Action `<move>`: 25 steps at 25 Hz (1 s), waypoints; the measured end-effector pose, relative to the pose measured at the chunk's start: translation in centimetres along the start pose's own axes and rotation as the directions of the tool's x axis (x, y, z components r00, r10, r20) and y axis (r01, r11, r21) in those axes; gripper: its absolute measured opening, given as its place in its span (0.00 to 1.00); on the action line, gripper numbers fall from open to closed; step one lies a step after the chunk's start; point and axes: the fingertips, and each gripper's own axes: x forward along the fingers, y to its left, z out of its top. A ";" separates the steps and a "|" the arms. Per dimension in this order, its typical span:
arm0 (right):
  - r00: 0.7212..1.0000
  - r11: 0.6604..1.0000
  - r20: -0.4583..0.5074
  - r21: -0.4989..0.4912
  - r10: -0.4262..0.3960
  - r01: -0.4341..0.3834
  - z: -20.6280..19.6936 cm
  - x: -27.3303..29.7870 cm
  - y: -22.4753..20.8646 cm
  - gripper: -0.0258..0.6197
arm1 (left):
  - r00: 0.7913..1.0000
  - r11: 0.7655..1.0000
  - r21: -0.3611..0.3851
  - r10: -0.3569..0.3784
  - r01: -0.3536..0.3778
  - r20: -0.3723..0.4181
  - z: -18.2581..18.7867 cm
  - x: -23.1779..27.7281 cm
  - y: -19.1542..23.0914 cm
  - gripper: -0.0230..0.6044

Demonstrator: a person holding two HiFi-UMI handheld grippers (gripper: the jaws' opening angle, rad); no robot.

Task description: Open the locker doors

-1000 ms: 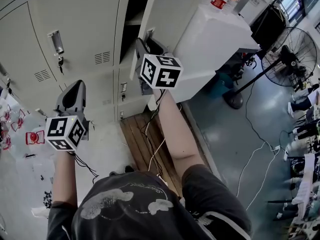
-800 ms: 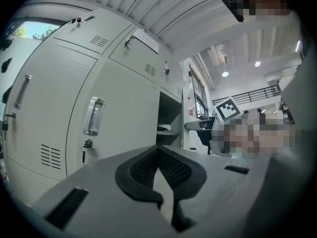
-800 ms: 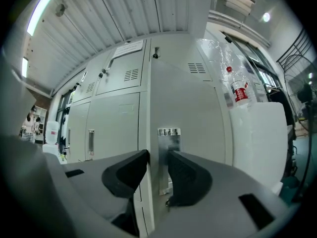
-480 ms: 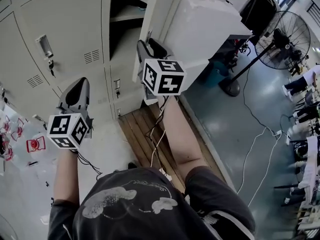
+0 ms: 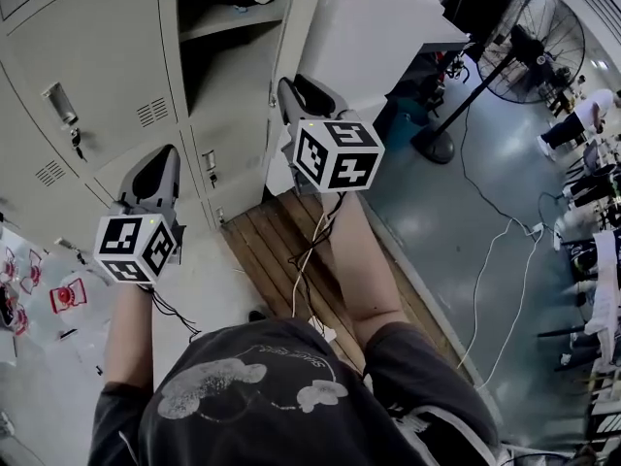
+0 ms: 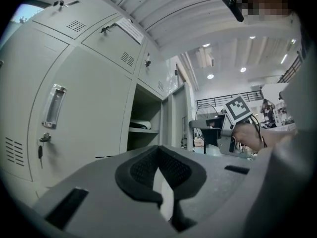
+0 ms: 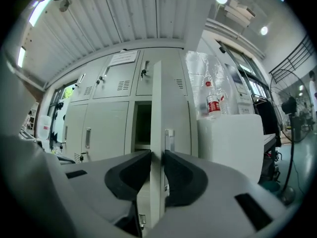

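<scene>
A bank of pale grey lockers fills the left of the head view. One locker door [image 5: 294, 29] stands swung out, baring its compartment [image 5: 218, 61] and a shelf. My right gripper [image 5: 293, 90] is at that door's free edge. In the right gripper view the door edge [image 7: 156, 108] runs between the jaws of the right gripper [image 7: 157, 158], which are closing, with both pads against it. My left gripper [image 5: 158, 155] hangs lower left, shut and holding nothing, in front of a closed locker door [image 6: 74, 118] with a handle [image 6: 53, 105] and a key.
A white cabinet [image 5: 378, 37] stands just right of the open door, with a bottle [image 7: 213, 102] on top. Wooden boards [image 5: 281, 250] and cables lie on the floor below. A floor fan [image 5: 529, 37] stands at the far right.
The locker door has swung further out with the right gripper at its edge, baring more of the compartment. The left gripper has stayed about where it was.
</scene>
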 end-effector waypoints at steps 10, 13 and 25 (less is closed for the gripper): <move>0.999 0.999 0.025 -0.042 -0.021 0.022 0.1 -3.5 -6.0 0.19 | 0.996 0.996 -0.002 -0.089 0.089 -0.011 -0.4 4.0 -4.3 0.05; 0.999 0.999 0.038 -0.045 0.001 0.001 0.1 -3.9 -7.5 0.19 | 0.995 0.995 -0.003 -0.101 0.101 -0.014 -0.5 5.2 -5.2 0.05; 0.992 0.999 0.119 0.024 0.043 -0.047 0.3 -5.2 -13.8 0.19 | 0.995 0.995 -0.019 -0.094 0.094 -0.011 -1.3 8.6 -8.3 0.05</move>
